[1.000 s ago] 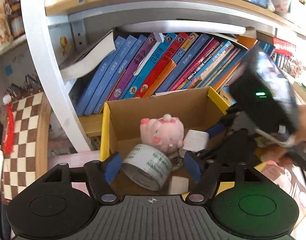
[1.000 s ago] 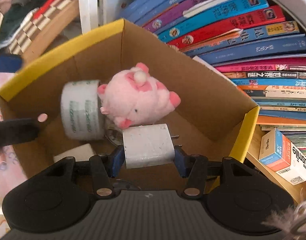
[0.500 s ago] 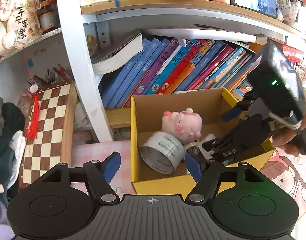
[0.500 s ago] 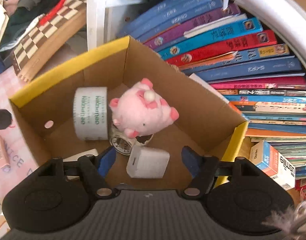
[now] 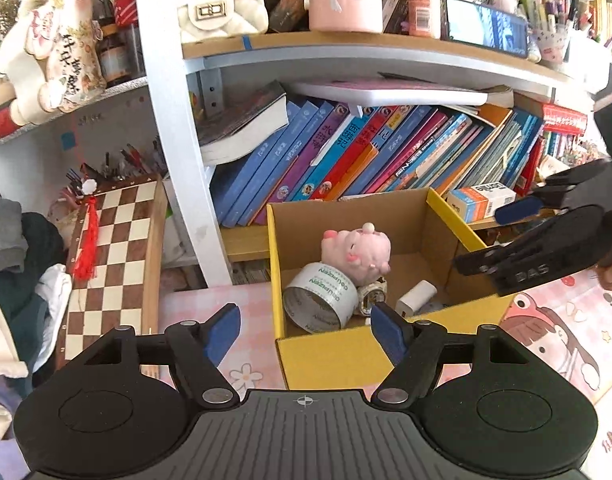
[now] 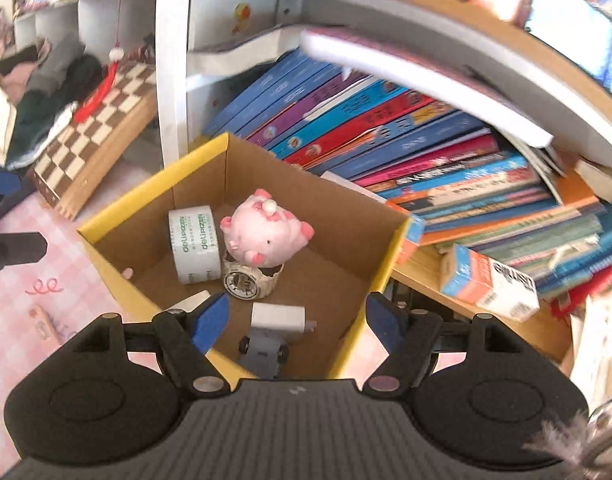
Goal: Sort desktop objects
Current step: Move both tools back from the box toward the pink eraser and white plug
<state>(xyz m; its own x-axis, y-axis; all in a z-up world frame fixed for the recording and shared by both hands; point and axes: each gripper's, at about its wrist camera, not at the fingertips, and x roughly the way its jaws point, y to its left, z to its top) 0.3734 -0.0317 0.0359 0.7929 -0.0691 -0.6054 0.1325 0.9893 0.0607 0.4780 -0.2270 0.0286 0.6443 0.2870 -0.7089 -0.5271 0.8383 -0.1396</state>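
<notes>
Both jaws stand spread and empty: the left gripper [image 5: 303, 326] and the right gripper [image 6: 295, 320] hang over the yellow-rimmed cardboard box [image 6: 153, 178]. Inside, the white charger [image 6: 278, 317] lies near the front wall, close to the watch [image 6: 241, 283], tape roll [image 6: 193, 244] and pink plush pig [image 6: 265, 232].

Watch [image 6: 247, 280] half under pig [image 6: 265, 232]; toy car [image 6: 263, 350] (grey) partly hidden.

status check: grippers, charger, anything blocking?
Left gripper open, empty. Right gripper open, empty. White charger lies in cardboard box. Nothing blocking.
</notes>
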